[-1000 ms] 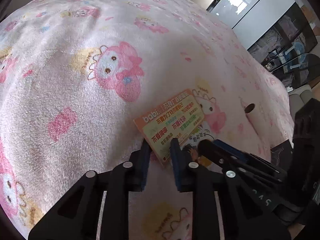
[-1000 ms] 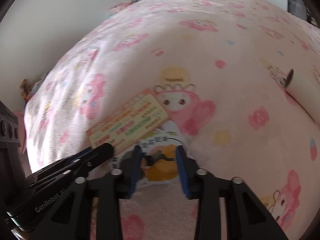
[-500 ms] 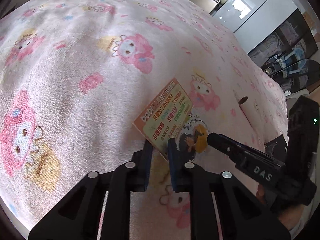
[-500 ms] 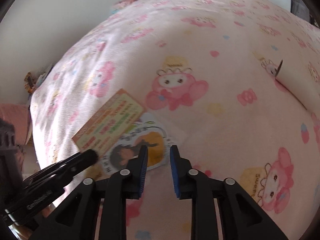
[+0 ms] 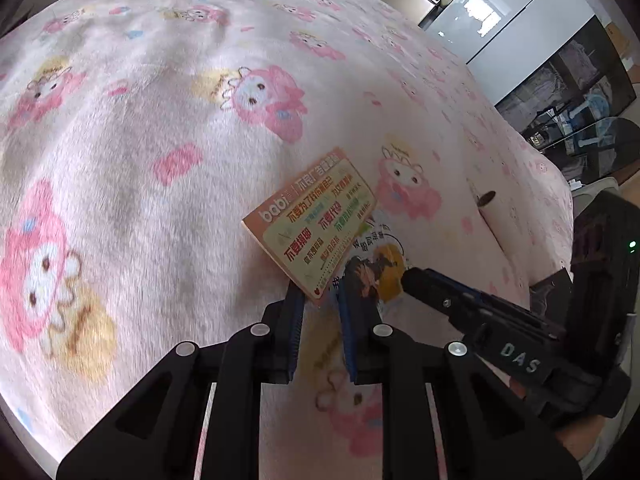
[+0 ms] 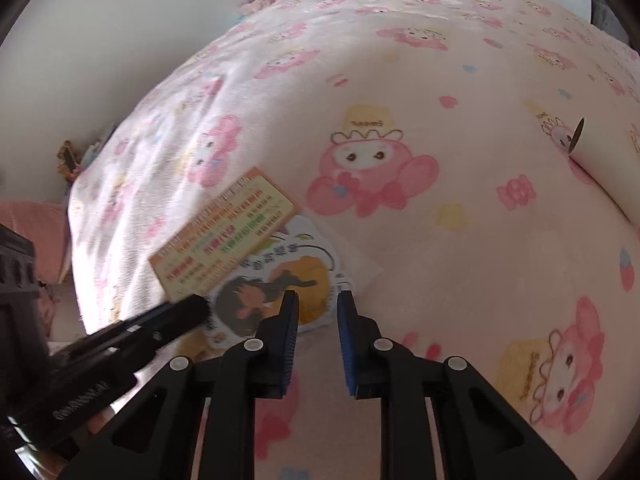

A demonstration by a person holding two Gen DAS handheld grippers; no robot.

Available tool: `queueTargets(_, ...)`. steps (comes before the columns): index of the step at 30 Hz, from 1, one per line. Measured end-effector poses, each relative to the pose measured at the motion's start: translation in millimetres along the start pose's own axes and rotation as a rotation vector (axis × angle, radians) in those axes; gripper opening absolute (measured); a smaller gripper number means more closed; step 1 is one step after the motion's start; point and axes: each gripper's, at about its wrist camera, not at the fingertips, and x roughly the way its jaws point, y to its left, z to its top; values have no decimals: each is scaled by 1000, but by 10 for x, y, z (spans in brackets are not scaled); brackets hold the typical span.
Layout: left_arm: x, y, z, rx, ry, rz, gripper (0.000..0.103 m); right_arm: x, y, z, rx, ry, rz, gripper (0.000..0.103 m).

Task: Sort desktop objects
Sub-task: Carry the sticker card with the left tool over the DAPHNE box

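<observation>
An orange and green printed card lies on the pink cartoon blanket, overlapping a white card with a cartoon figure. My left gripper has its jaws a narrow gap apart around the near corner of the orange card. My right gripper is open, its fingertips at the near edge of the cartoon card, beside the orange card. The right gripper also shows in the left wrist view, the left one in the right wrist view.
A cream cardboard tube lies on the blanket to the right; it also shows in the left wrist view. Glass cabinets and a fridge stand beyond the far edge. A wall is at the left.
Both grippers have pulled back and risen, then come in closer to the cards. The right jaws narrowed, then widened a little. The cards look unmoved.
</observation>
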Motion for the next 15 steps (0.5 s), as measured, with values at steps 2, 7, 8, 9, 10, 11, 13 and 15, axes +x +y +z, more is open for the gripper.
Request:
queueTargets(2, -38, -9, -93, -1, 4, 0, 16, -78, 56, -67, -12, -7, 9, 17)
queueTargets(7, -88, 81, -222, -30, 27, -10, 21, -130, 56, -181, -10, -2, -17, 17)
queueTargets(8, -103, 118, -204, -41, 24, -11, 29, -126, 27, -186, -1, -1, -26, 18)
queueTargets(9, -126, 156, -173, -49, 14, -8, 33, -108, -36, -181, 22, 5, -43, 21)
queueTargets(10, -148, 194, -143, -57, 4, -6, 33, -107, -78, -186, 36, 9, -53, 23)
queueTargets(11, -171, 232, -113, -65, -6, -4, 33, -107, -120, -191, 51, 13, -62, 23)
queueTargets(13, -174, 273, -43, -59, -18, -5, 33, -105, -203, -202, 78, 20, -80, 34)
queueTargets(15, -90, 287, 15, -40, -5, -2, 34, -76, -241, -208, 90, 22, -76, 42)
